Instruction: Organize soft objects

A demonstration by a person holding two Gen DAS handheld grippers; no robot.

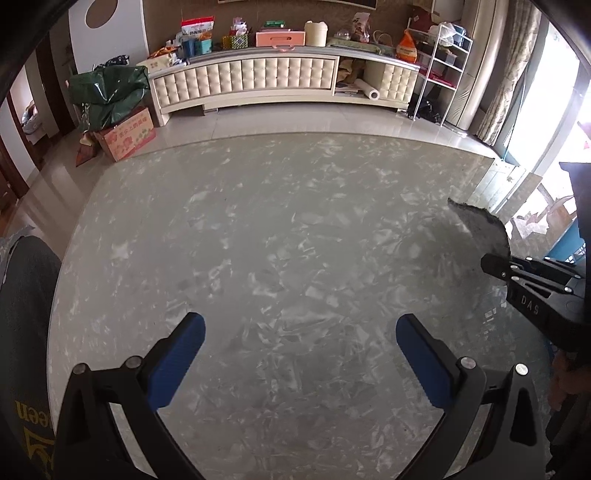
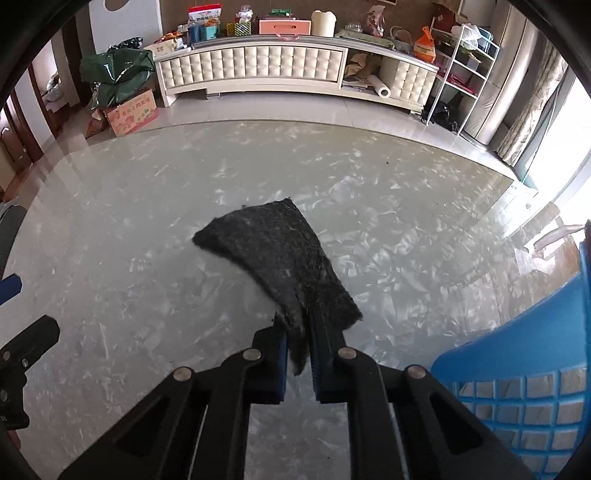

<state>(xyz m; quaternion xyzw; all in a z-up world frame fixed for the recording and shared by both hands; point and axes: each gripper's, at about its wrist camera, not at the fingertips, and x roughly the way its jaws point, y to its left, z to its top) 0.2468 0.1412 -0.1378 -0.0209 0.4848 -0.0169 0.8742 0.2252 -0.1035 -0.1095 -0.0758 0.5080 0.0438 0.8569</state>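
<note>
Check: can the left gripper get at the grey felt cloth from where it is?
Probably yes. The left gripper is open over bare table, nothing between it and the grey felt cloth, though the right gripper already pinches that cloth.

We're in a home living room: a tufted cream TV cabinet point(image 1: 243, 79) cluttered with snack bags point(image 1: 197, 27), curtains point(image 1: 511, 70), tiled floor point(image 1: 295, 118).

Bright window glare right, fisheye-warped edges
</note>
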